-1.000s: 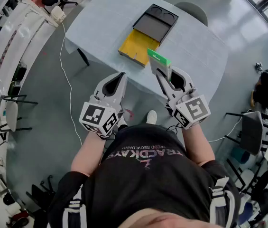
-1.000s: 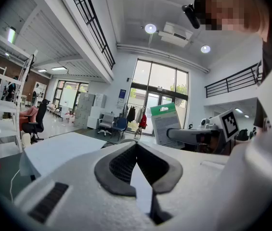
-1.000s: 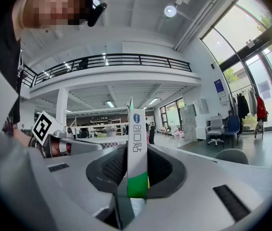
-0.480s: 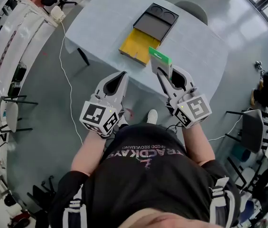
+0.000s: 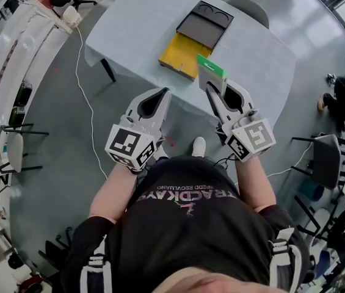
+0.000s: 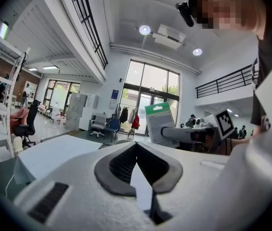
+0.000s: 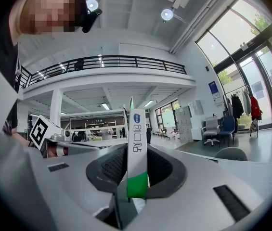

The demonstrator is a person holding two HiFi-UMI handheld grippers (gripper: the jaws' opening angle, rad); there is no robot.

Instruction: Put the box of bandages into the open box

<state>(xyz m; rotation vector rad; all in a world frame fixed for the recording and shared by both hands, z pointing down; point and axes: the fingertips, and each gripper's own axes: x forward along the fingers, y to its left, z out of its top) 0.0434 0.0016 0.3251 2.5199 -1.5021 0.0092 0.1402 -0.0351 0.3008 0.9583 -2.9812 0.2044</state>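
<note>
between the pads of the right gripper (image 7: 136, 174) a box of bandages (image 7: 137, 143) is clamped, white with a green band, its narrow edge turned toward the gripper's camera and its far end standing past the fingertips. the jaws are set partly apart by the thickness of the box. ahead of this gripper and a little to its left, the open box (image 5: 181, 57) is seen on the pale table (image 5: 129, 23), its yellow tray nearest and its dark lid lying beyond; the bandage box is apart from it. just to the left of the right gripper, the left gripper (image 5: 160, 93) is held with its jaw tips brought together and nothing between them.
</note>
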